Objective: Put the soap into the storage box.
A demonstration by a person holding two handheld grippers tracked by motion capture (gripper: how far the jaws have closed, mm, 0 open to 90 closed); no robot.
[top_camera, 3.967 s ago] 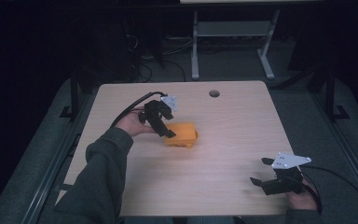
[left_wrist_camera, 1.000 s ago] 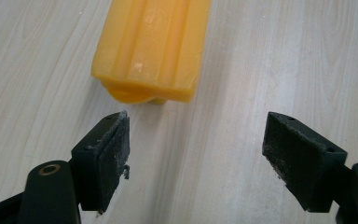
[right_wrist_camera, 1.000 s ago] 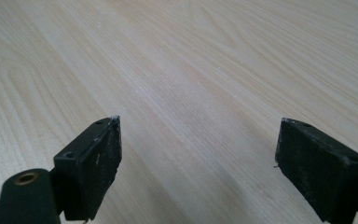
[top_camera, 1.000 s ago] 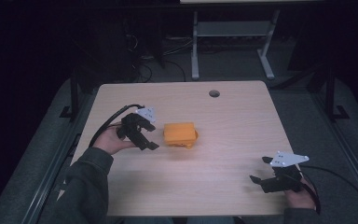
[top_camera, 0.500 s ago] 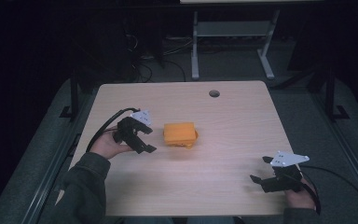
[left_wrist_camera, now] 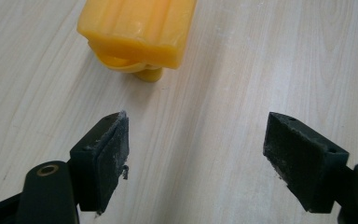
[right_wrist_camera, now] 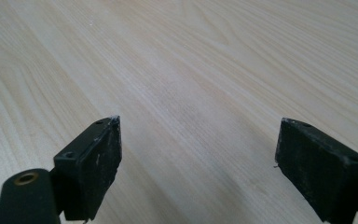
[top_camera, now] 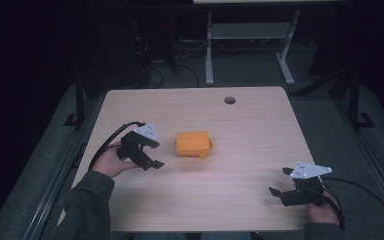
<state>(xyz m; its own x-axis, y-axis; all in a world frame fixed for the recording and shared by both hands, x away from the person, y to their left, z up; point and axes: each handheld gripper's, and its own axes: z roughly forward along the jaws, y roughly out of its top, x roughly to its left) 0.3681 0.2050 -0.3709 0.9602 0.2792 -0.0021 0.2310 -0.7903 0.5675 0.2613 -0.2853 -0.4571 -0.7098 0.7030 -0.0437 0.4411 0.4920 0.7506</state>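
The blocky orange plastic piece [top_camera: 193, 144] lies mid-tabletop [top_camera: 240, 130]. Left gripper [top_camera: 150, 154] sits just beside it, jaws wide and empty: centre them squarely before closing. Right gripper [top_camera: 280, 184], well apart from it, gapes empty too.

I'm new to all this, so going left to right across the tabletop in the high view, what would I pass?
Left hand-held gripper → orange block → round hole in the table → right hand-held gripper.
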